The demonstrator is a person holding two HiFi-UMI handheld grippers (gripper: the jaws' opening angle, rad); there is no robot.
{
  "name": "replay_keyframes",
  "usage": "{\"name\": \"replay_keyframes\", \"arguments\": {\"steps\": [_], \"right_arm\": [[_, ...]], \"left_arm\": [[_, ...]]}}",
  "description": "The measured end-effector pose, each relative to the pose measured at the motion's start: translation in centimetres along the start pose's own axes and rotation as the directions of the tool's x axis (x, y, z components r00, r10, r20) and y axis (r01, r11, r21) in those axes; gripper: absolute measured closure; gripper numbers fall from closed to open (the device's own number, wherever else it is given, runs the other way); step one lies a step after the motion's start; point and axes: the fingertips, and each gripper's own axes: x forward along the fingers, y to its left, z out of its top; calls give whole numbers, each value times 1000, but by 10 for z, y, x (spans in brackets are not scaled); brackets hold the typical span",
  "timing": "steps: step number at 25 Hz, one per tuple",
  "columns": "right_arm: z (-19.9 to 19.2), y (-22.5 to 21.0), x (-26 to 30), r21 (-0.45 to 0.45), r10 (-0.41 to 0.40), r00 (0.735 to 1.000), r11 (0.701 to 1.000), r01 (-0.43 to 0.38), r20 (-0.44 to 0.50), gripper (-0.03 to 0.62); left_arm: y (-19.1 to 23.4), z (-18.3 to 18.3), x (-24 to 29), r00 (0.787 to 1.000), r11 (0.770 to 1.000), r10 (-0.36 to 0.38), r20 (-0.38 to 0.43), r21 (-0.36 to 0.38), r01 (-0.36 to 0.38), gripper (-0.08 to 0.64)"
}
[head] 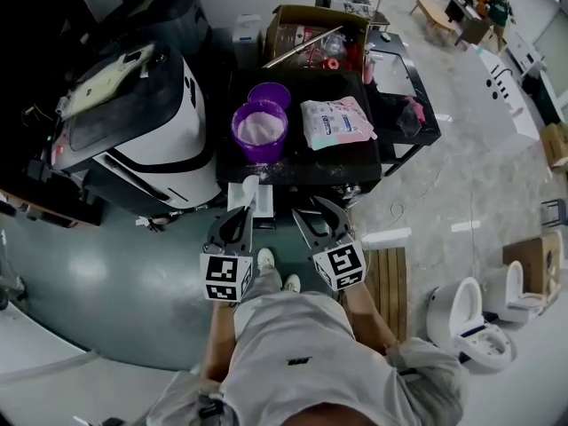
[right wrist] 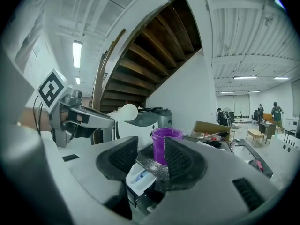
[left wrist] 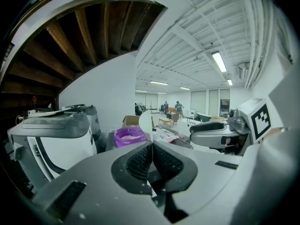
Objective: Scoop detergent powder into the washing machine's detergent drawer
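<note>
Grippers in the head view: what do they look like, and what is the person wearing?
Both the left gripper and right gripper have grey angular bodies, black textured pads and a cube of black-and-white square markers. The person wears a light grey shirt with a small dark logo.

open cardboard box at the black table's far end, wooden pallet on floor; white toilet near it

The scoop shows only its pale bowl; its handle vanishes between the closed pads of the left hand-held gripper. Print on the plastic pouch is too small to read (likewise the far-off people).
</note>
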Motion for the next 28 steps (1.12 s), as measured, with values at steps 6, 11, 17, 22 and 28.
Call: {"name": "replay_keyframes", "arguments": {"steps": [6, 11, 17, 22, 28], "right_arm": [[7, -15, 33, -1, -26, 1000, 1000, 26, -6, 423], [11, -22, 63, 1, -41, 999, 999, 41, -20, 423], [13, -26, 95, 2, -57, 997, 998, 57, -44, 425], [16, -27, 120, -2, -79, 995, 997, 79, -61, 425], [20, -30, 144, -7, -119, 989, 993, 119, -83, 423]], "left_arm": [[27, 7, 30, 1000, 1000, -24, 3, -3, 24, 544], [51, 11, 52, 999, 999, -42, -2, -9, 42, 543], [77, 8, 73, 997, 997, -70, -19, -25, 70, 545], [98, 8, 88, 994, 994, -104, -26, -37, 103, 545], [122, 6, 106, 989, 989, -143, -32, -48, 142, 545]]}}
